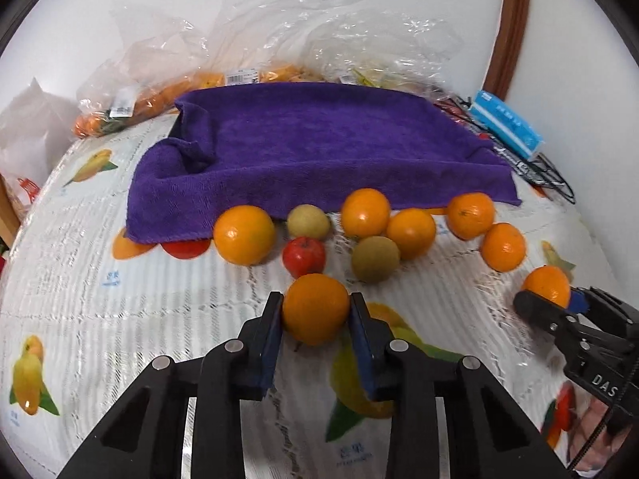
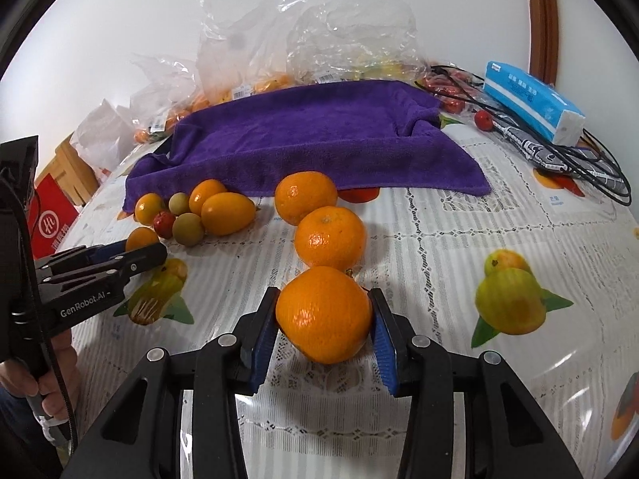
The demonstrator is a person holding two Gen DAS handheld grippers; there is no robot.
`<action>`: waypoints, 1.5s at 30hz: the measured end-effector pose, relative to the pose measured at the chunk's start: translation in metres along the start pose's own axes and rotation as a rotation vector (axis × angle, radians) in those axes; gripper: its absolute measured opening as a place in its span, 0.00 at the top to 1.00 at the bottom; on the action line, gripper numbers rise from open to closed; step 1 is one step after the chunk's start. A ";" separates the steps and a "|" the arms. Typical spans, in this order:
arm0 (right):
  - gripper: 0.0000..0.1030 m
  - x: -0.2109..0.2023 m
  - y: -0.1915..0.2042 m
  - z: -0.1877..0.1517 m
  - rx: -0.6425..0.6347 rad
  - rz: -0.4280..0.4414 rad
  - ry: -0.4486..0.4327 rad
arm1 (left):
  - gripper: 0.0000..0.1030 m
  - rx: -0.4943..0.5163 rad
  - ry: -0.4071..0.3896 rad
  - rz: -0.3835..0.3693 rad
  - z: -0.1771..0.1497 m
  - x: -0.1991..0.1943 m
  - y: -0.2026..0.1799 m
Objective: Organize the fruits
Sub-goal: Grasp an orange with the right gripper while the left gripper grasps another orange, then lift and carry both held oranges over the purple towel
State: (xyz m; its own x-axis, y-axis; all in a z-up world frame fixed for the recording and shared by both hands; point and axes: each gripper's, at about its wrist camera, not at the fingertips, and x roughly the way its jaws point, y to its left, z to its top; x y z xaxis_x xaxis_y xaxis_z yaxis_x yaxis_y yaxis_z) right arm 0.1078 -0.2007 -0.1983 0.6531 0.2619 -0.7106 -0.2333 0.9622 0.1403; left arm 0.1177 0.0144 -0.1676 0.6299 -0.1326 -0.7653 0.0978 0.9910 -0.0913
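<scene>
My left gripper (image 1: 316, 311) is shut on an orange (image 1: 315, 308) just above the patterned tablecloth (image 1: 120, 319). My right gripper (image 2: 324, 315) is shut on a larger orange (image 2: 324, 314); it also shows in the left wrist view (image 1: 547, 285). Loose fruit lies along the near edge of a purple towel (image 1: 319, 143): several oranges (image 1: 244, 234), a small red apple (image 1: 303, 255) and two greenish fruits (image 1: 375, 259). In the right wrist view two oranges (image 2: 330, 237) sit just ahead of my held one, and the left gripper (image 2: 131, 253) appears at the left.
Clear plastic bags of fruit (image 1: 167, 92) are piled behind the towel against the wall. A blue tissue pack (image 2: 531, 99) and black cables (image 2: 591, 167) lie at the right. A red box (image 2: 52, 219) stands off the table's left edge.
</scene>
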 end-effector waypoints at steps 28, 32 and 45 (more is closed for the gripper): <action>0.58 -0.055 0.004 0.007 0.010 0.005 -0.117 | 0.70 -0.136 -0.083 0.017 0.010 -0.059 0.019; 0.58 -0.056 0.006 0.013 0.003 0.011 -0.124 | 0.70 -0.145 -0.083 0.012 0.013 -0.059 0.021; 0.58 -0.064 0.024 0.074 -0.066 0.025 -0.227 | 0.70 -0.164 -0.170 0.035 0.059 -0.058 0.036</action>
State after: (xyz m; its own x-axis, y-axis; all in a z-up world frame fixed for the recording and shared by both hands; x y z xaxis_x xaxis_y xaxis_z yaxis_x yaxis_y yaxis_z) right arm 0.1144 -0.1889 -0.0984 0.7899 0.3032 -0.5330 -0.2933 0.9501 0.1058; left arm 0.1300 0.0563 -0.0893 0.7525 -0.0854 -0.6530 -0.0442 0.9828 -0.1795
